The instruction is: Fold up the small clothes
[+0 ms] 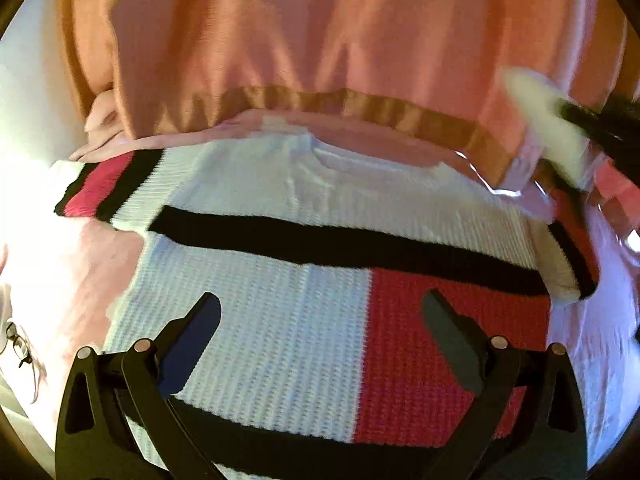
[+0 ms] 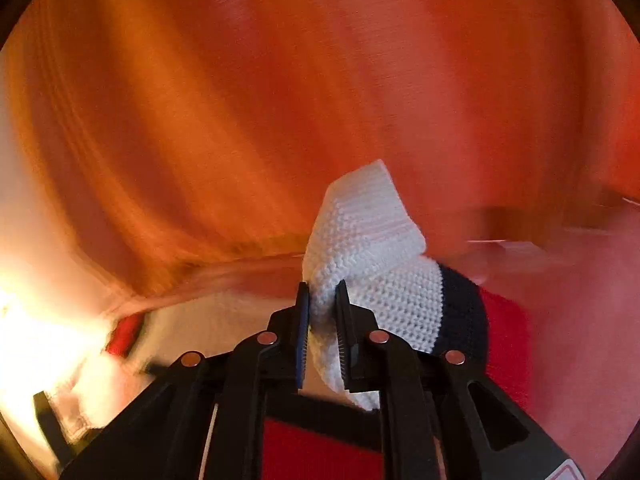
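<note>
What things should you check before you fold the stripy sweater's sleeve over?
1. Right gripper has the sleeve: ok, its fingers are shut on the white cuff end.
2. Left gripper is free: ok, its fingers are wide apart and hold nothing.
3. Sweater body lies flat: ok, spread on the pink sheet, stripes straight.
4. Other sleeve is tidy: not ok, it sticks out sideways, unfolded.
5. Grip is deep enough: cannot tell, only the cuff edge shows between the fingers.
6. Landing spot is seen sharply: not ok, the right wrist view is blurred.
</note>
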Tool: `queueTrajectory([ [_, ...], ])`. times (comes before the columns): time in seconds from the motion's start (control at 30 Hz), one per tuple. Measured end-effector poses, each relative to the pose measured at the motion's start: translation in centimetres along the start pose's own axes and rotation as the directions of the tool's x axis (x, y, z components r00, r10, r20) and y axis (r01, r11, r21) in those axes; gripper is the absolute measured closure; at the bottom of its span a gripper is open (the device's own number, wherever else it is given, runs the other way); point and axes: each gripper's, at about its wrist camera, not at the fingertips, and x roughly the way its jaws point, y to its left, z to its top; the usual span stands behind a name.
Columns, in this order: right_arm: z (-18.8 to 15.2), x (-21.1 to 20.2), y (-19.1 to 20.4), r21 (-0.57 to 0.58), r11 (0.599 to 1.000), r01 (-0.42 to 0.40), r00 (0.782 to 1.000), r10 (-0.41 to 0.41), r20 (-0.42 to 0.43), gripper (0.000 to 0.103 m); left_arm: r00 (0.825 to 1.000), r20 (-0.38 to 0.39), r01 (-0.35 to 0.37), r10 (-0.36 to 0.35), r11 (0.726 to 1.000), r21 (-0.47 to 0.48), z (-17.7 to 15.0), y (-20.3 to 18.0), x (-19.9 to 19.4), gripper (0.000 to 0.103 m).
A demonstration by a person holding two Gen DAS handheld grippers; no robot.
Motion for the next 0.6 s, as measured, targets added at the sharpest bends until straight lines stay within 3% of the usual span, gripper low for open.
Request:
queueTrajectory([
  [0.03, -0.7, 3.5, 3.0, -0.028, 0.998, -0.062, 0.995, 0.060, -0.074, 0.067, 1.000, 0.000, 0.005, -0.005, 1.000, -0.009, 0.1, 0.6, -0.1, 0.005],
  [0.13, -2.3, 6.4, 6.6, -0.103, 0.994, -0.018, 0.990, 0.003, -0.139, 0.065, 1.000, -0.016, 0.003, -0.003, 0.999, -0.054, 1.0, 3.4, 0.3, 0.005],
  [0.2, -2.4, 4.5, 6.4, -0.112, 0.994, -0.016, 0.993, 0.002, -0.117, 0.064, 0.999, -0.028, 0.024, -0.027, 0.993, -0.119, 1.7, 5.7, 0.5, 0.005],
  [0.3, -2.7, -0.8, 3.2, -0.142, 0.982, 0.126, 0.988, -0.137, -0.069, 0.046, 0.995, -0.053, 0.074, -0.085, 0.980, -0.186, 2.2, 8.1, 1.3, 0.005],
  [0.37, -4.0, -3.3, 0.7, -0.172, 0.952, 0.255, 0.963, -0.265, -0.044, 0.040, 0.988, -0.092, 0.096, -0.122, 0.965, -0.244, 2.5, 9.0, 2.6, 0.005],
  [0.4, -4.9, -4.5, -0.9, -0.189, 0.923, 0.335, 0.937, -0.348, -0.039, 0.040, 0.983, -0.111, 0.112, -0.146, 0.958, -0.265, 2.8, 9.1, 3.3, 0.005],
  [0.47, -7.1, -5.9, -3.9, -0.170, 0.890, 0.423, 0.897, -0.437, -0.058, 0.040, 0.975, -0.142, 0.123, -0.171, 0.948, -0.293, 3.6, 8.5, 4.9, 0.005],
  [0.6, -11.7, -5.5, -8.6, -0.073, 0.883, 0.465, 0.866, -0.470, -0.169, 0.040, 0.973, -0.150, 0.125, -0.176, 0.946, -0.299, 5.7, 6.2, 8.8, 0.005],
])
